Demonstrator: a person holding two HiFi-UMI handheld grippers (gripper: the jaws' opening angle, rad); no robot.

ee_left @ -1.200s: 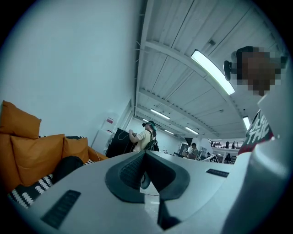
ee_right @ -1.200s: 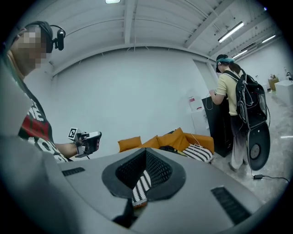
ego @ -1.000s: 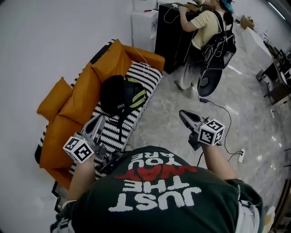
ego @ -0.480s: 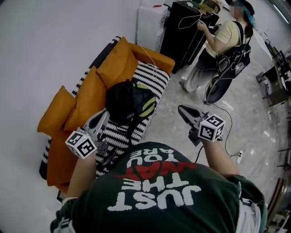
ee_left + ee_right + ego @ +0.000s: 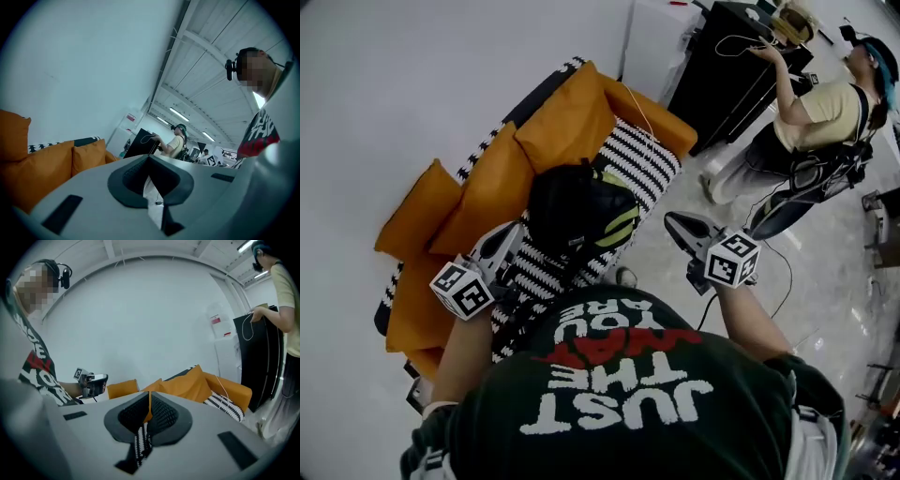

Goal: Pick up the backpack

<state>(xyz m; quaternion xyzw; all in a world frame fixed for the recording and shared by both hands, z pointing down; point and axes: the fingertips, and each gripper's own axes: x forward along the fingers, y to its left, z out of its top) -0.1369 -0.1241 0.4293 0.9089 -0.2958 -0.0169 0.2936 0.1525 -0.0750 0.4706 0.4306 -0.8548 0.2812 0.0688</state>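
Note:
The backpack [image 5: 581,208], black with yellow-green trim, lies on the striped seat of the sofa [image 5: 642,155] in the head view. My left gripper [image 5: 512,232] hovers over the seat just left of the backpack, apart from it, jaws shut and empty [image 5: 149,159]. My right gripper [image 5: 671,221] is over the floor just right of the sofa's front edge, level with the backpack, also shut with nothing in it [image 5: 150,395]. Neither gripper view shows the backpack; the right one shows orange cushions and striped seat beyond its jaws.
Orange cushions [image 5: 572,117] line the sofa's back against the white wall. Another person [image 5: 825,103] stands at a black cabinet [image 5: 736,80] beyond the sofa's far end, beside a white unit [image 5: 661,42]. A cable [image 5: 783,281] trails over the glossy floor at the right.
Both grippers have travelled toward the sofa, and the backpack now sits nearer, between them. Both jaws stay shut. The other person has shifted toward the picture's upper right.

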